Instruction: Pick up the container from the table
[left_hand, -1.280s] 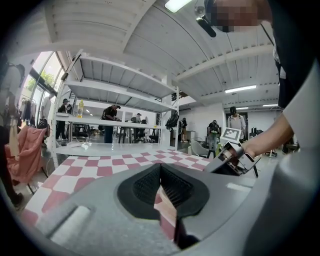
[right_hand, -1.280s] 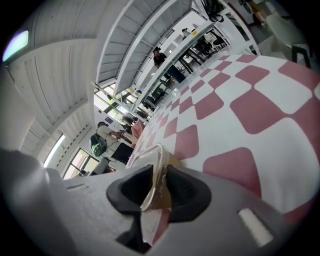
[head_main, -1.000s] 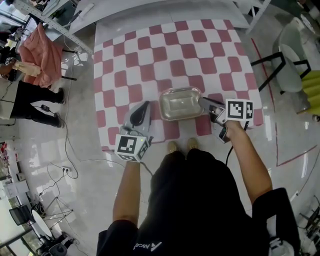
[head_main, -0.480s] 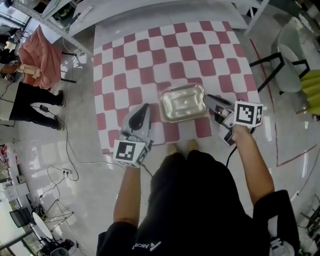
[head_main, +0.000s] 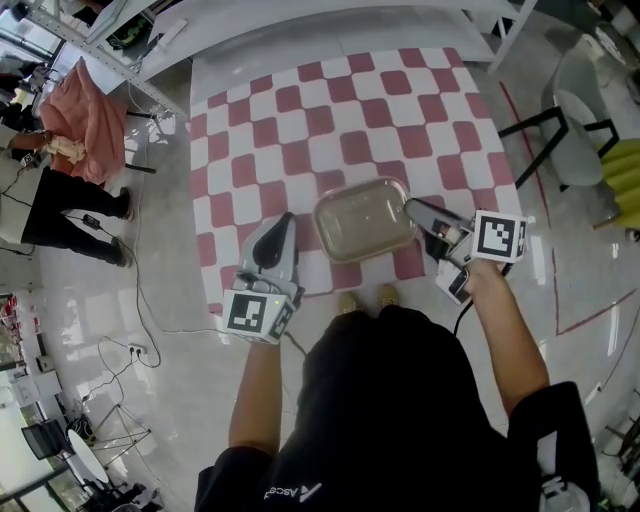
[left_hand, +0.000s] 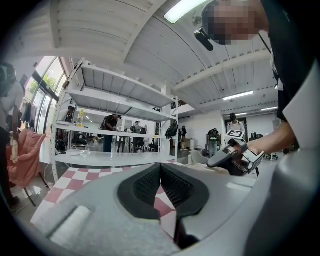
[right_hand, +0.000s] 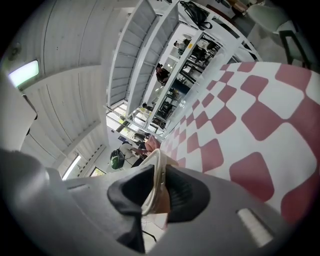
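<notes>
A shallow clear plastic container (head_main: 362, 218) hangs slightly tilted above the near part of the red-and-white checked table (head_main: 300, 130). My right gripper (head_main: 408, 208) is shut on its right rim. In the right gripper view the thin pale rim (right_hand: 157, 167) is pinched between the black pads (right_hand: 184, 192), and the jaws have just closed a little further on it. My left gripper (head_main: 285, 219) hovers to the container's left, apart from it. Its pads (left_hand: 145, 185) meet at the tip with nothing between them.
A person in dark trousers (head_main: 60, 205) stands left of the table beside pink cloth (head_main: 85, 105). A chair (head_main: 578, 115) and something yellow (head_main: 625, 180) are at the right. Shelving (left_hand: 120, 125) runs beyond the table's far edge. Cables (head_main: 130, 330) lie on the floor.
The container has risen off the table in the right gripper and now looks larger and tilted. Both grippers have moved up; the left one stays shut and empty.
</notes>
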